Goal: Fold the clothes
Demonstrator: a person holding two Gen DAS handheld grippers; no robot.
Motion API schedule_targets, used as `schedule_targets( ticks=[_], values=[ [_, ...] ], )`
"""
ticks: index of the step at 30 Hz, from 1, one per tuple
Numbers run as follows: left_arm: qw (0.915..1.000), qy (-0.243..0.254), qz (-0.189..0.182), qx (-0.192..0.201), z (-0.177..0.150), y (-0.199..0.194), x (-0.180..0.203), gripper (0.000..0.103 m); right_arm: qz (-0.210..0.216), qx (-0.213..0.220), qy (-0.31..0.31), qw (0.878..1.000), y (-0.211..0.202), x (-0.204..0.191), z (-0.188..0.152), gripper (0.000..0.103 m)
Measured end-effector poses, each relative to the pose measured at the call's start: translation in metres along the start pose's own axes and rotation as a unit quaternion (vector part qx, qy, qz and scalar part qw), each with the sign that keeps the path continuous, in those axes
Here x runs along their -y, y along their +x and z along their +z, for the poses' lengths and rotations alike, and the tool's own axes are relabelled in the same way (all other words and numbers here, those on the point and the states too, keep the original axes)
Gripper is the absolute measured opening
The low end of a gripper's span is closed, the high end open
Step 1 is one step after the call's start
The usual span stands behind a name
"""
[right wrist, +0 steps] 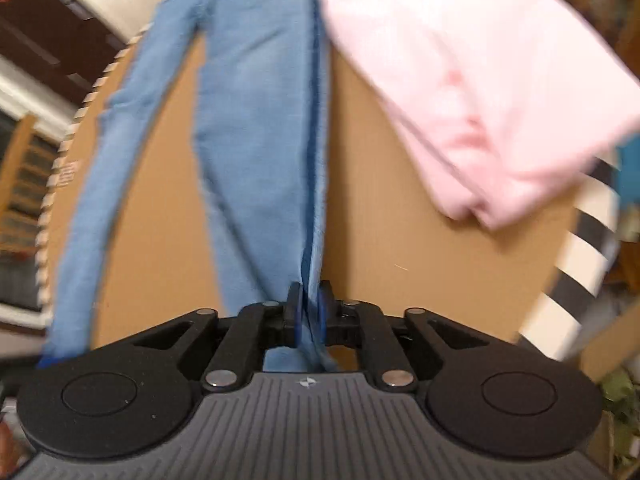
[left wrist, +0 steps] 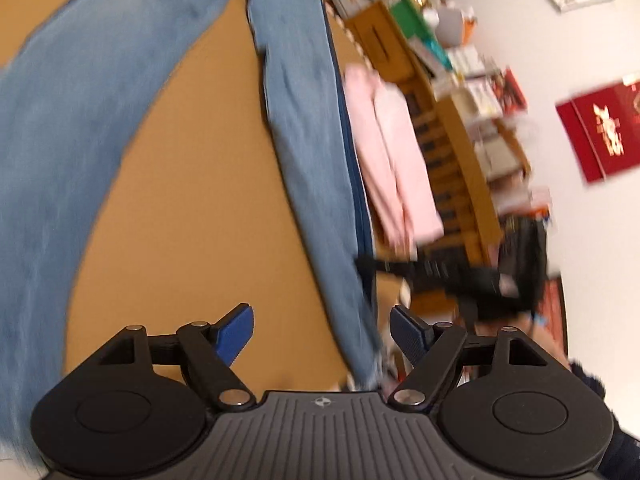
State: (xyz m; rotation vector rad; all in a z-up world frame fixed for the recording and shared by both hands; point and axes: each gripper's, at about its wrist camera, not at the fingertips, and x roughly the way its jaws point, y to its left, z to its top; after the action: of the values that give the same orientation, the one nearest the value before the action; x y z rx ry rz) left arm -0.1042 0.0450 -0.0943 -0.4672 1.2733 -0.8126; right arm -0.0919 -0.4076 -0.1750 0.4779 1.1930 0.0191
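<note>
Light blue jeans lie on a brown cardboard surface with their two legs spread apart in a V. My left gripper hovers over the cardboard beside the right-hand leg, open, with nothing between its blue pads. In the right wrist view, my right gripper is shut on the end of one leg of the jeans; the denim runs away from the jaws across the cardboard. Both views are motion-blurred.
A folded pink garment lies on the cardboard right of the jeans, also seen as the pink garment. Cluttered wooden shelves and a red box stand beyond the surface. A black-and-white striped cloth hangs at the right edge.
</note>
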Motion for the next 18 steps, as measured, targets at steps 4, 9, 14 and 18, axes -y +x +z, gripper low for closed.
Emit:
schedule_targets(
  ticks=[4, 9, 14, 18],
  values=[
    [0.9997, 0.017, 0.0, -0.019, -0.029, 0.01, 0.01, 0.078, -0.003, 0.002, -0.009, 1.0, -0.014, 0.0, -0.041, 0.051],
    [0.9991, 0.032, 0.021, -0.017, -0.05, 0.01, 0.026, 0.078, -0.054, 0.066, -0.155, 0.984, -0.039, -0.027, -0.083, 0.048],
    [0.9966, 0.038, 0.065, 0.033, -0.045, 0.007, 0.04, 0.079, -0.014, 0.078, -0.305, 0.949, -0.03, -0.064, -0.108, 0.049],
    [0.9959, 0.001, 0.068, 0.059, -0.035, 0.007, 0.043, 0.08, 0.031, 0.036, -0.351, 0.935, -0.02, -0.075, -0.134, 0.048]
  ],
)
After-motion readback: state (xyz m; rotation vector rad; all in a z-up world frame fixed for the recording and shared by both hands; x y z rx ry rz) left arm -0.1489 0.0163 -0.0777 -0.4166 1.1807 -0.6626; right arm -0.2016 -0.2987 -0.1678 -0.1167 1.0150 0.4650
